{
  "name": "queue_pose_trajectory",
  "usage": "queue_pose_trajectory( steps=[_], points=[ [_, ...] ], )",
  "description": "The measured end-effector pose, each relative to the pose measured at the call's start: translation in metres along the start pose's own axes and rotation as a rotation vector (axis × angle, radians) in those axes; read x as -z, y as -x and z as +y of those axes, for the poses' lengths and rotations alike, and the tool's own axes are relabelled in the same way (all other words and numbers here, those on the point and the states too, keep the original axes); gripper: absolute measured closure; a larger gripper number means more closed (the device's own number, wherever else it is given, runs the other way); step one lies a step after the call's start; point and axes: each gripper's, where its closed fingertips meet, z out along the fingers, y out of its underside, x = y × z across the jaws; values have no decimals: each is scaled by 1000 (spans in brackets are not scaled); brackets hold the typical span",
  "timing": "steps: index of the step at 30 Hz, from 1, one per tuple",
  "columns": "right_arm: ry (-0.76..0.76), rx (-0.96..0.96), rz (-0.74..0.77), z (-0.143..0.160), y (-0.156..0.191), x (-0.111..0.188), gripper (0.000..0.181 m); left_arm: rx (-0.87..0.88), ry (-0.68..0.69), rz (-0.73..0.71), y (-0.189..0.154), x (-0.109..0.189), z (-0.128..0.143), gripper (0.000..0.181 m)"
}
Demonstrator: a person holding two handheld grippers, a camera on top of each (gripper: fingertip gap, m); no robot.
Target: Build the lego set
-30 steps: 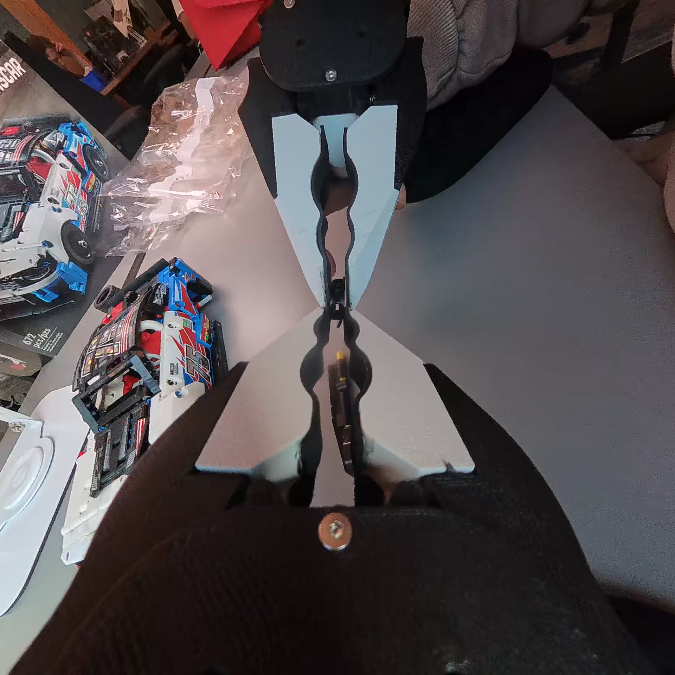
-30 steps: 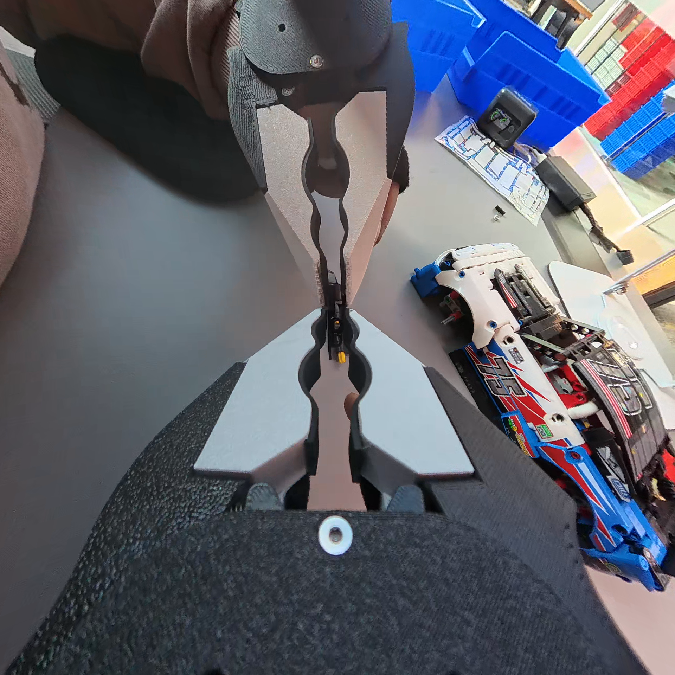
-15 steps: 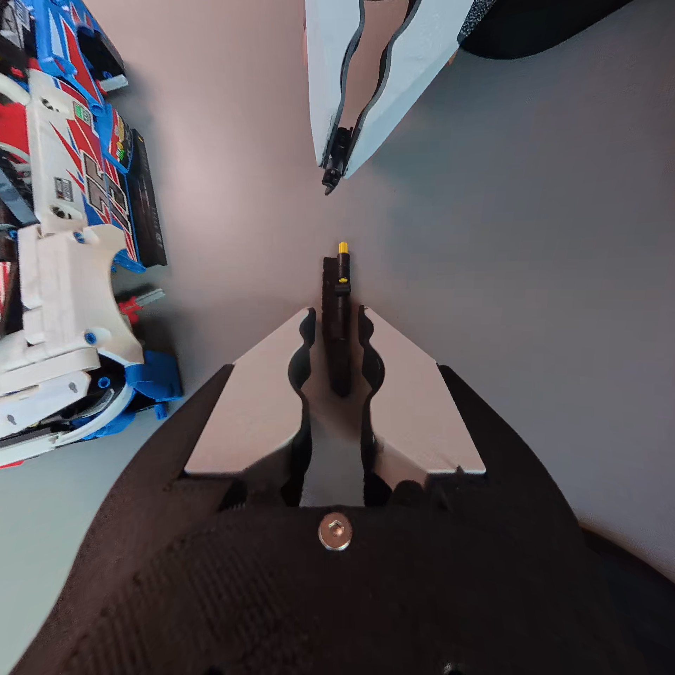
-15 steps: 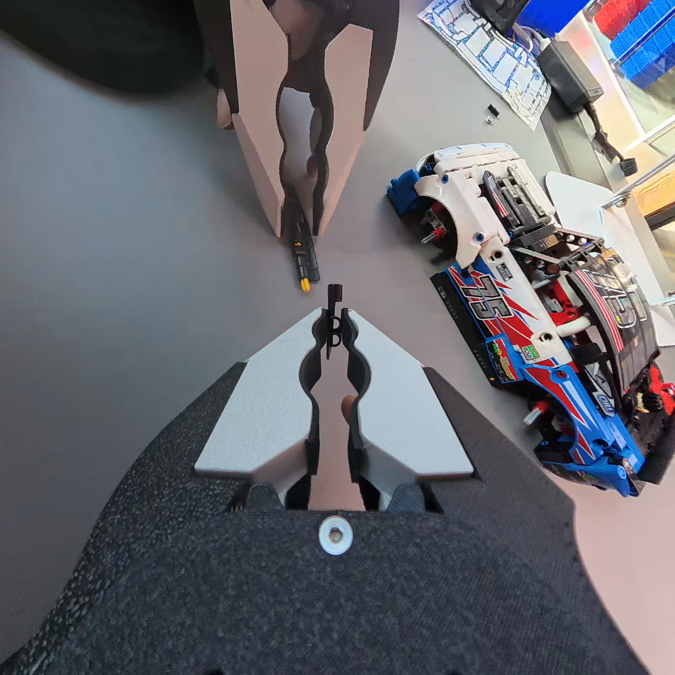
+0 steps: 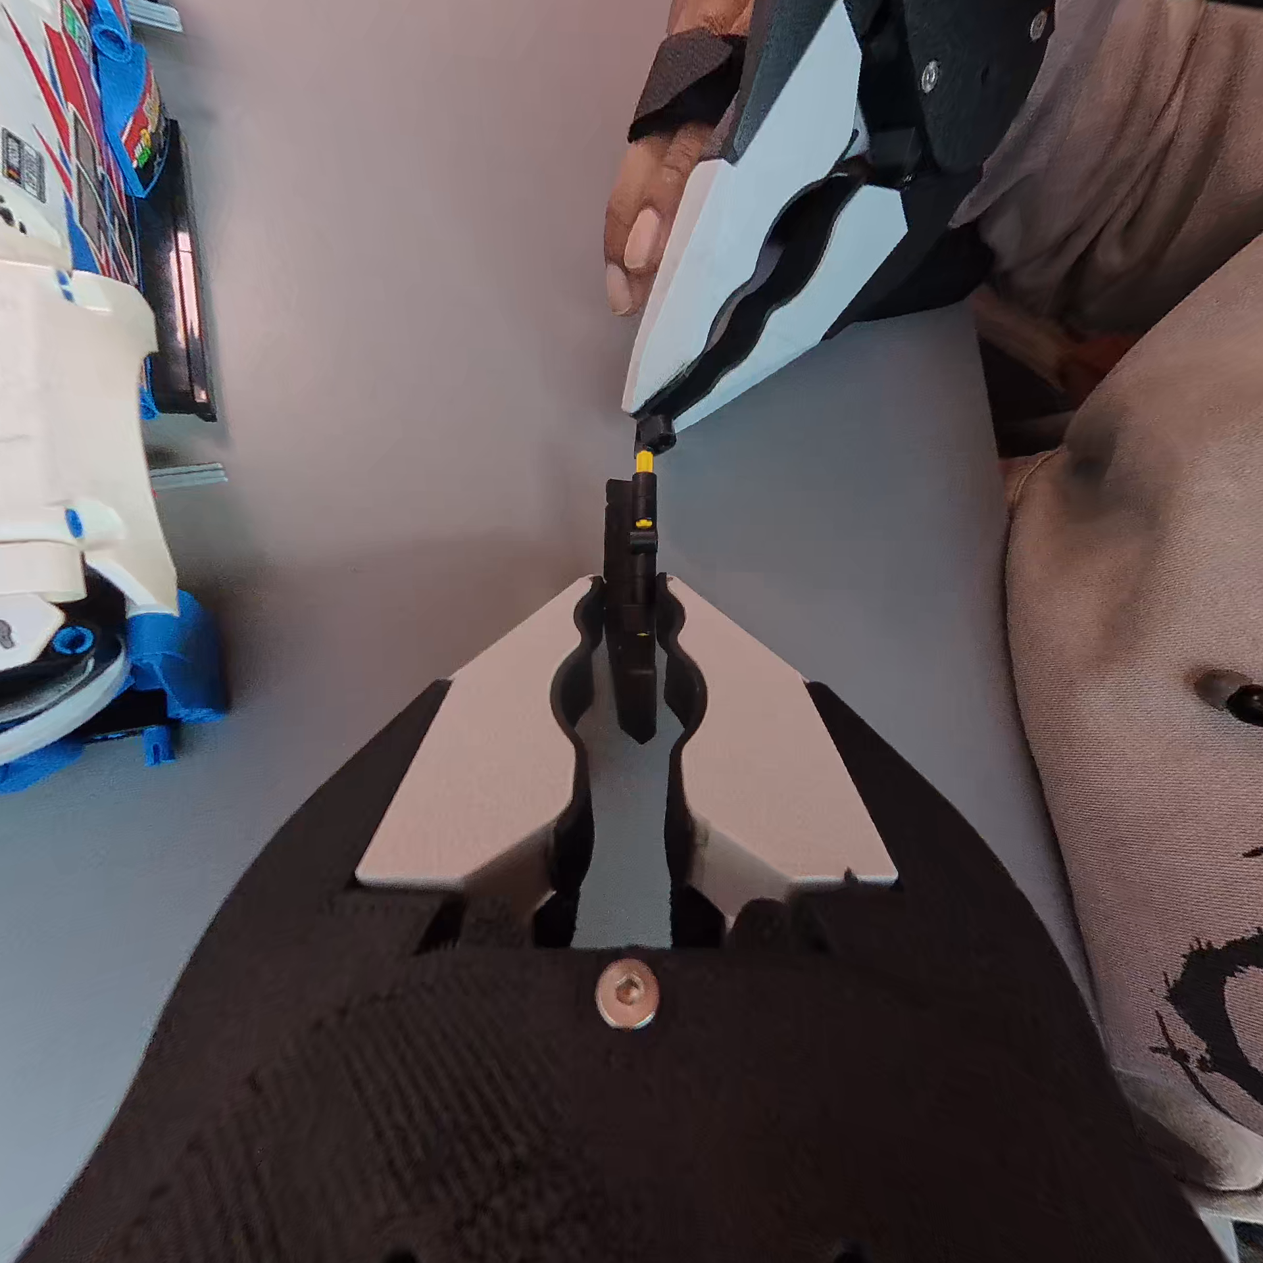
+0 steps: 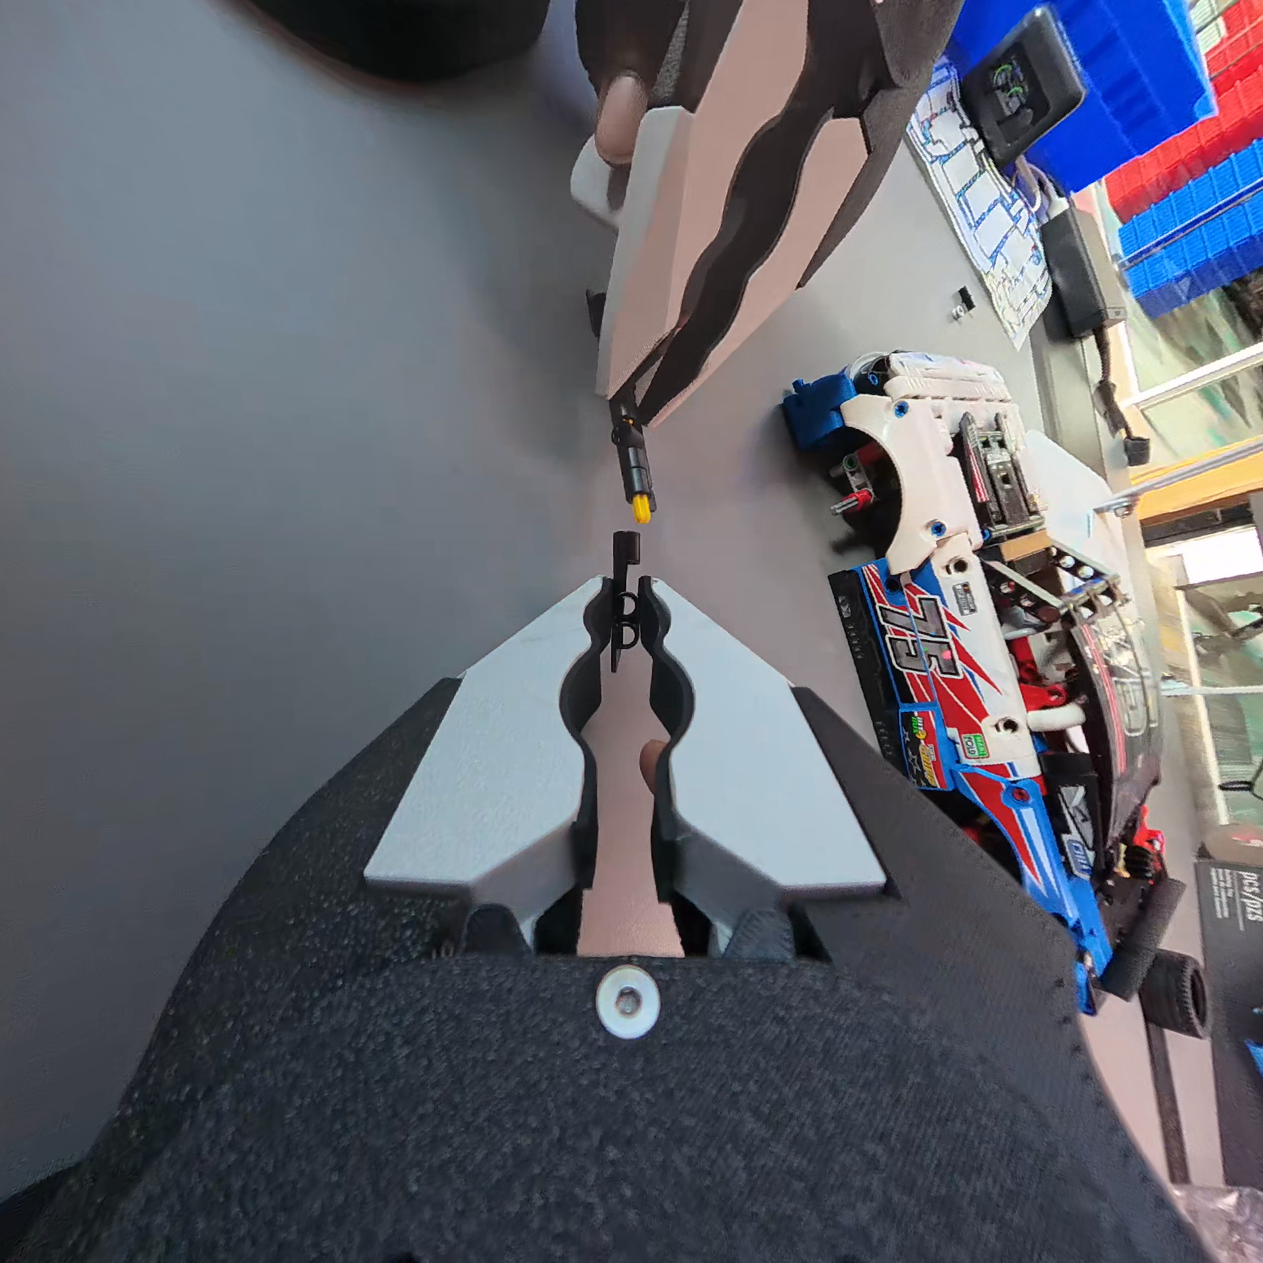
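Two small plastic pieces face each other tip to tip above my matte grey table (image 5: pixel 410 273). My left gripper (image 5: pixel 629 581) has its jaws pinched narrow on a slim black rod with a yellow tip (image 5: pixel 632 547). My right gripper (image 6: pixel 623 582), angled toward it, clamps a thin black connector (image 6: pixel 625 588); the two parts sit just apart. Only the right wrist view shows the glossy, sticker-covered blue, white and red lego car (image 6: pixel 970 649) whole, plus ribbed blue and red bins (image 6: pixel 1162 102).
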Motion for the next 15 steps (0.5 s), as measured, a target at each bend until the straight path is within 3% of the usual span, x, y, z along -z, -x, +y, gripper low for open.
queue_pose_trajectory(
  steps=[15],
  points=[
    [106, 179, 91, 5, -2, -9, 176, 91, 56, -20, 0, -4, 4, 168]
  ],
)
